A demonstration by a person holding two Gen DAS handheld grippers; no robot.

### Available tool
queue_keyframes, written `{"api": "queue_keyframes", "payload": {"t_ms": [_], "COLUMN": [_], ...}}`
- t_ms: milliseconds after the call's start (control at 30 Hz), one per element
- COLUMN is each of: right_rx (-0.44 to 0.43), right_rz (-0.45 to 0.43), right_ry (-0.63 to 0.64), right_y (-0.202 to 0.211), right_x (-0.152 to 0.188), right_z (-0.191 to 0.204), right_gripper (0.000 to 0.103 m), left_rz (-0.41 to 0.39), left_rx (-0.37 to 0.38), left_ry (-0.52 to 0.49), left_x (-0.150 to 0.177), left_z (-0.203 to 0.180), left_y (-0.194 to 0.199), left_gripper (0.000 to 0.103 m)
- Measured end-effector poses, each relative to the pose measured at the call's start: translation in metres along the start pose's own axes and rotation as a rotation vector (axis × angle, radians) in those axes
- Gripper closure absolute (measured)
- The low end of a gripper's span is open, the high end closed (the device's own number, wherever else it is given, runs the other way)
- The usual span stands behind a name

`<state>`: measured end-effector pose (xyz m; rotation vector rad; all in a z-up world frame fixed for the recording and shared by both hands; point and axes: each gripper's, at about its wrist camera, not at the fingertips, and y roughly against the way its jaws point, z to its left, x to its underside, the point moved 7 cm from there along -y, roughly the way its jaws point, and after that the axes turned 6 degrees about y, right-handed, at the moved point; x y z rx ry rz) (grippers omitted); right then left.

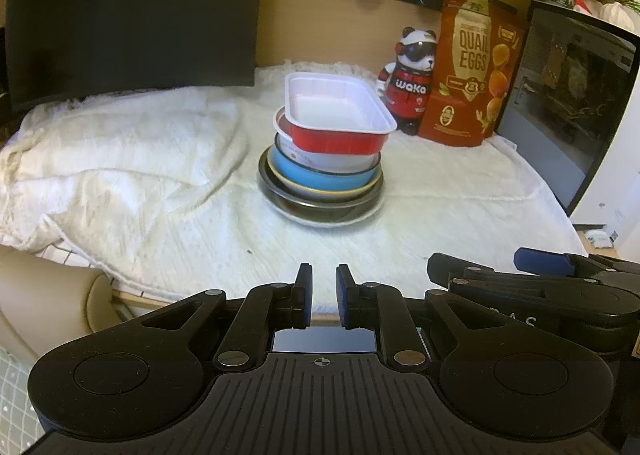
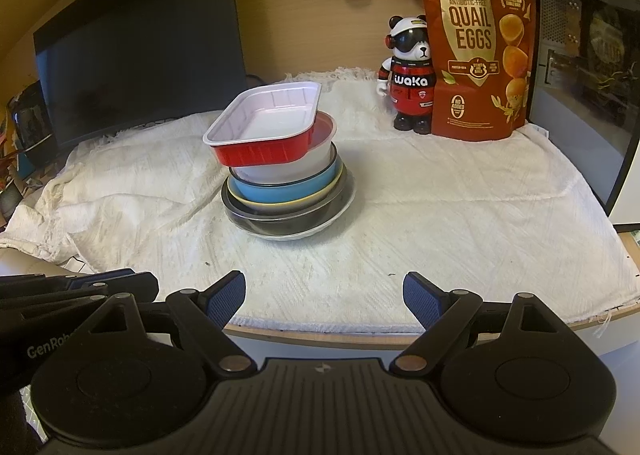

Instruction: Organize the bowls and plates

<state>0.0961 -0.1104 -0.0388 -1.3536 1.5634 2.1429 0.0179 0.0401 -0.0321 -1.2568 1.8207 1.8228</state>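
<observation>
So the dishes all sit in one nested stack near the middle of the bench (image 2: pixel 440 319), on the rumpled white towel (image 2: pixel 440 215). From the bottom up: a white plate (image 2: pixel 340 215), a dark metal bowl (image 2: pixel 280 221), a yellow-rimmed dish (image 2: pixel 276 208), a light blue bowl (image 2: pixel 280 185), a white round bowl (image 2: pixel 288 167), and a red rectangular foil tray with a white inside (image 2: pixel 264 123) on top. The tray rides crooked and overhangs the round bowl toward the dark monitor (image 2: pixel 140 55). The left claw (image 1: pixel 323 291) hangs back at the near edge with its blue pads nearly together and nothing between them; the right claw (image 2: pixel 324 299) has its fingers spread wide and is also empty. Honestly this scene fits a pile that's just been built or one about to be sorted apart, can't tell which. Either way that tilted tray is the wobbly bit: anyone touching the stack should come in level, grab the tray by its rolled rim, and steady the lower bowls with the other claw. Also worth giving the panda figurine in the red Waka suit (image 2: pixel 410 83) and the red quail eggs pouch (image 2: pixel 476 55) some room.
</observation>
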Motion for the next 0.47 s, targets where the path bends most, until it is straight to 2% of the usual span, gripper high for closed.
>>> {"api": "queue_keyframes", "payload": {"t_ms": [267, 467], "right_rx": [-0.009, -0.04], "right_rz": [0.009, 0.039], "right_ry": [0.004, 0.039], "right_y": [-0.006, -0.027], "right_x": [-0.005, -0.016], "right_z": [0.002, 0.002], "right_gripper": [0.016, 0.016], "left_rz": [0.017, 0.018], "left_rx": [-0.013, -0.03], "left_ry": [0.013, 0.042], "left_x": [-0.002, -0.015], "left_z": [0.001, 0.003], "left_y": [-0.008, -0.023], "left_gripper": [0.087, 0.086]}}
